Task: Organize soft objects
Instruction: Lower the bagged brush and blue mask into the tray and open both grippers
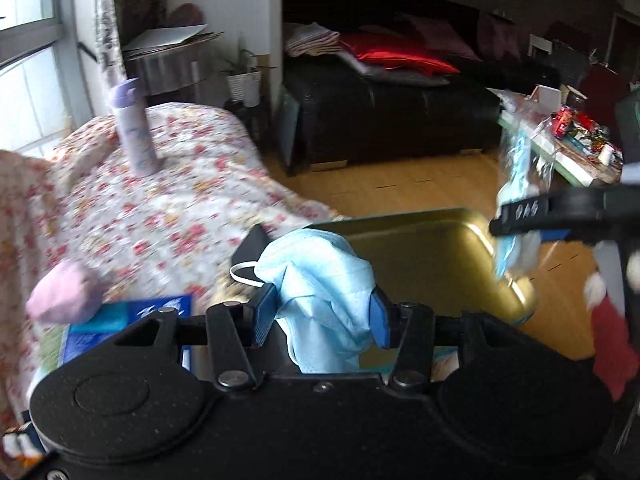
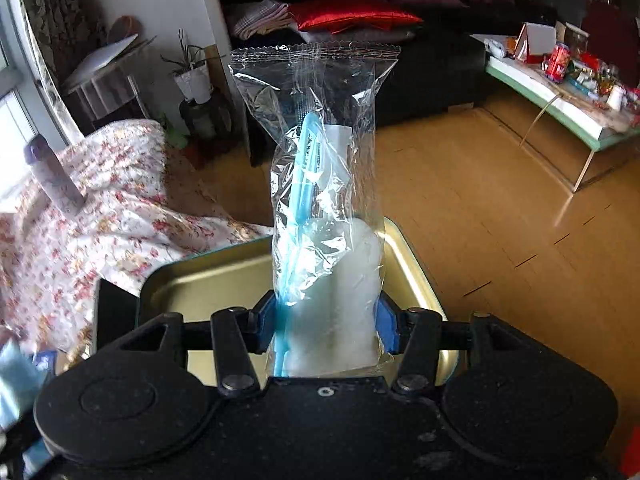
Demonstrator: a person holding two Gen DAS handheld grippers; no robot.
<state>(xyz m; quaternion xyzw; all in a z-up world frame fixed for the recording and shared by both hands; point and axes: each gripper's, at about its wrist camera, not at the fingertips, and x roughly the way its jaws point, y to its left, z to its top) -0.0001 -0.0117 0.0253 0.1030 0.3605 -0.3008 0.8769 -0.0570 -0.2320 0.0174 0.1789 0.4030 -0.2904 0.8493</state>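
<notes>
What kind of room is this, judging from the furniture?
Most likely a home living room: a black sofa with a red cushion, a low table crowded with small items, and a potted plant near the window.

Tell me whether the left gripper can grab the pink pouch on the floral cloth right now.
Probably not yet: the left gripper is shut on a blue face mask. The pink pouch lies uncovered at its left, so the path looks free once the mask is dropped.

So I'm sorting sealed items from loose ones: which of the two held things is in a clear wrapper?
The white and blue item in the right gripper: the clear packet. The left gripper holds a bare blue face mask.
</notes>
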